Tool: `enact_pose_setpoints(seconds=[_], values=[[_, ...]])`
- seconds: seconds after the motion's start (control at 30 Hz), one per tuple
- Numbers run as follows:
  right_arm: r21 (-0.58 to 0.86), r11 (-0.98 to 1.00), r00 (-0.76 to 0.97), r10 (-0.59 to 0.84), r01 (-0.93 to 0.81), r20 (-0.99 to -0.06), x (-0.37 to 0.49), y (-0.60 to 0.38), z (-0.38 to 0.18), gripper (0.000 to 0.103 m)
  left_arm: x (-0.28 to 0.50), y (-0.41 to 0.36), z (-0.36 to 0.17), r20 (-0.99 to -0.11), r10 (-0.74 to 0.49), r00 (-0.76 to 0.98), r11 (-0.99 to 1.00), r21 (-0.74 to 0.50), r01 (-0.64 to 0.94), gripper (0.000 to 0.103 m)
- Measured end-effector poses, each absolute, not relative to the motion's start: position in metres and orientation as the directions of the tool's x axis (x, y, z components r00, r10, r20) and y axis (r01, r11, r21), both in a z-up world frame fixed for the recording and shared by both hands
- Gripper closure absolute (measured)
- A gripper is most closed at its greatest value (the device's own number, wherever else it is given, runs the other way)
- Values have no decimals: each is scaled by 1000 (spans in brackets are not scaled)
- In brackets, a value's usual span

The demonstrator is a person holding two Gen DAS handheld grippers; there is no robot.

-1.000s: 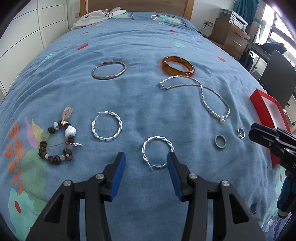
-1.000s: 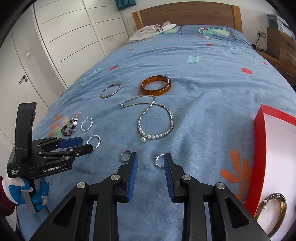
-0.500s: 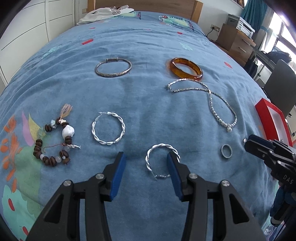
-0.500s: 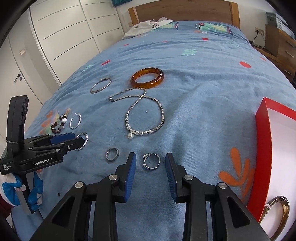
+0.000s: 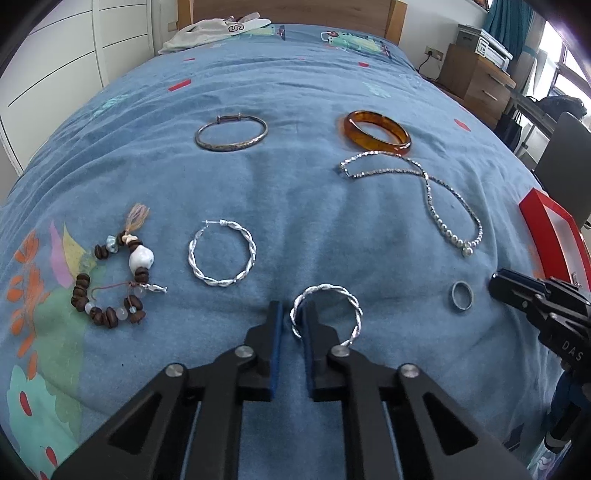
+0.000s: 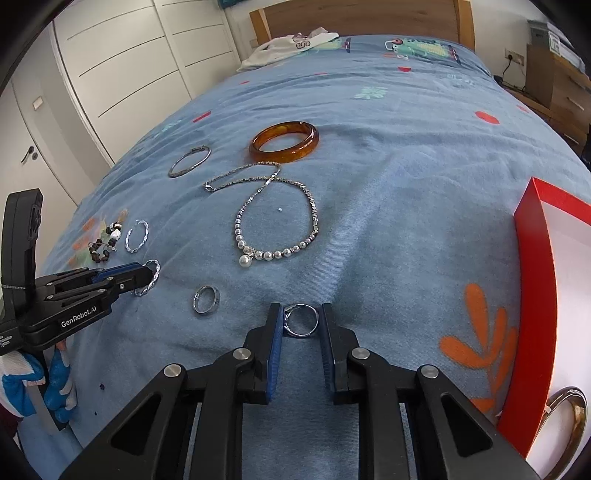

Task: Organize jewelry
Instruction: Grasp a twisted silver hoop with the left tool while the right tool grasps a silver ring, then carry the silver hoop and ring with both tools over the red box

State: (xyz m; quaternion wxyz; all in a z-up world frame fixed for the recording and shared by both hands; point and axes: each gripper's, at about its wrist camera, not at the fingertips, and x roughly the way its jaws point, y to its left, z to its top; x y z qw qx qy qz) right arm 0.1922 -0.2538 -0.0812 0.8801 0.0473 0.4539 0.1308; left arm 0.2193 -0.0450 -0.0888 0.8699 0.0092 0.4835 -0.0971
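Note:
Jewelry lies on a blue bedspread. My left gripper (image 5: 293, 321) has closed on the left side of a twisted silver hoop earring (image 5: 332, 308), also seen in the right wrist view (image 6: 149, 278). My right gripper (image 6: 301, 321) has closed around a small silver ring (image 6: 302, 320), both fingers touching it. A second plain ring (image 6: 206, 300) (image 5: 461, 296) lies between the grippers. A second twisted hoop (image 5: 221, 253), a beaded bracelet (image 5: 110, 277), a silver bangle (image 5: 231, 133), an amber bangle (image 5: 376, 131) and a pearl necklace (image 5: 443, 210) lie further off.
A red box (image 6: 535, 302) with a white inside lies at the right and holds a gold bangle (image 6: 567, 424). Folded clothes (image 5: 210, 27) lie near the headboard. White wardrobe doors stand to the left, a wooden nightstand (image 5: 476, 74) to the right.
Both grippers have moved forward and down and closed: the left onto the twisted hoop earring, the right around the small silver ring.

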Motion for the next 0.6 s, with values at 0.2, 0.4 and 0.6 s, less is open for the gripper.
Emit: enact_pose_setpoints(seconds=[0.2, 0.4, 0.6], values=[[201, 963, 565, 269, -181, -780, 187, -253, -75, 84, 212, -43, -80, -842, -182, 507, 977, -97, 189, 99], [207, 962, 584, 273, -179, -765, 173, -255, -60, 84, 196, -47, -65, -833, -184, 521, 975, -87, 206, 99], [207, 964, 621, 266, -167, -737, 150, -265, -35, 84, 178, -57, -42, -819, -210, 534, 967, -94, 238, 99]])
